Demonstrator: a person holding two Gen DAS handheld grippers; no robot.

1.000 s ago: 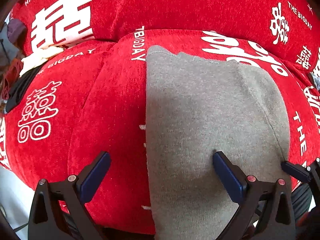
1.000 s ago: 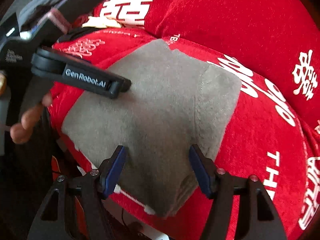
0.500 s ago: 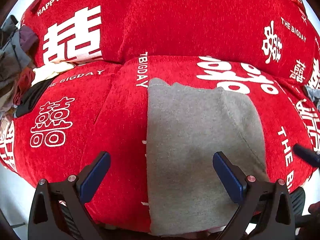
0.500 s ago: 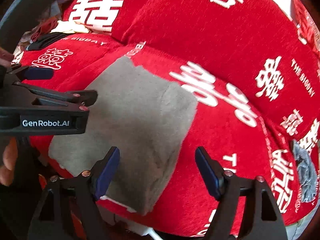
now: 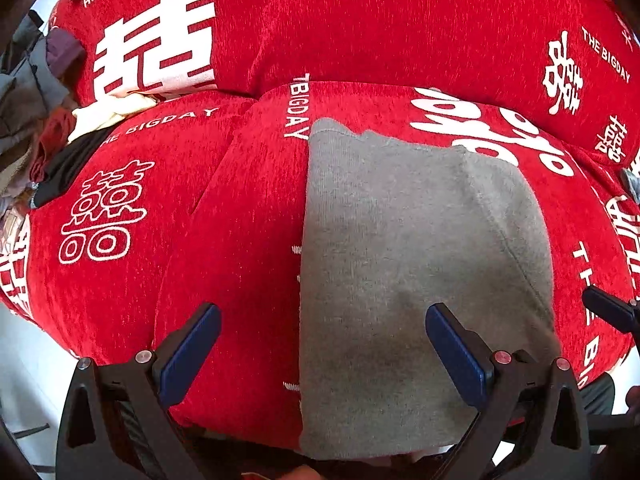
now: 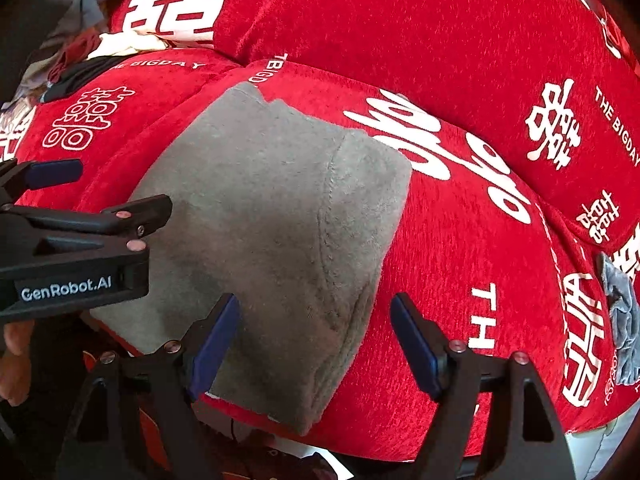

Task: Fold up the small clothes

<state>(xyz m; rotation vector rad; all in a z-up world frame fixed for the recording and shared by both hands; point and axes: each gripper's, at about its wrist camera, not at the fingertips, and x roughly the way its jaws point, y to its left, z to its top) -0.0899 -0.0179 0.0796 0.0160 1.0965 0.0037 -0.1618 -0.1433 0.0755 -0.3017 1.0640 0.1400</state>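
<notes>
A grey folded garment (image 5: pixel 404 264) lies flat on the red sofa seat (image 5: pixel 224 220), its near end hanging over the front edge. It also shows in the right wrist view (image 6: pixel 272 216). My left gripper (image 5: pixel 322 344) is open and empty, hovering over the garment's near left edge. My right gripper (image 6: pixel 314 340) is open and empty above the garment's near right corner. The left gripper's body (image 6: pixel 80 240) shows at the left of the right wrist view.
The red sofa backrest (image 5: pixel 360 20) with white lettering rises behind the seat. A pile of mixed clothes (image 5: pixel 44 120) lies at the sofa's left end. A small grey-blue cloth (image 6: pixel 620 320) lies at the seat's right edge.
Both grippers pulled back from the garment, then moved in closer again. Both stayed open, and the garment has not moved.
</notes>
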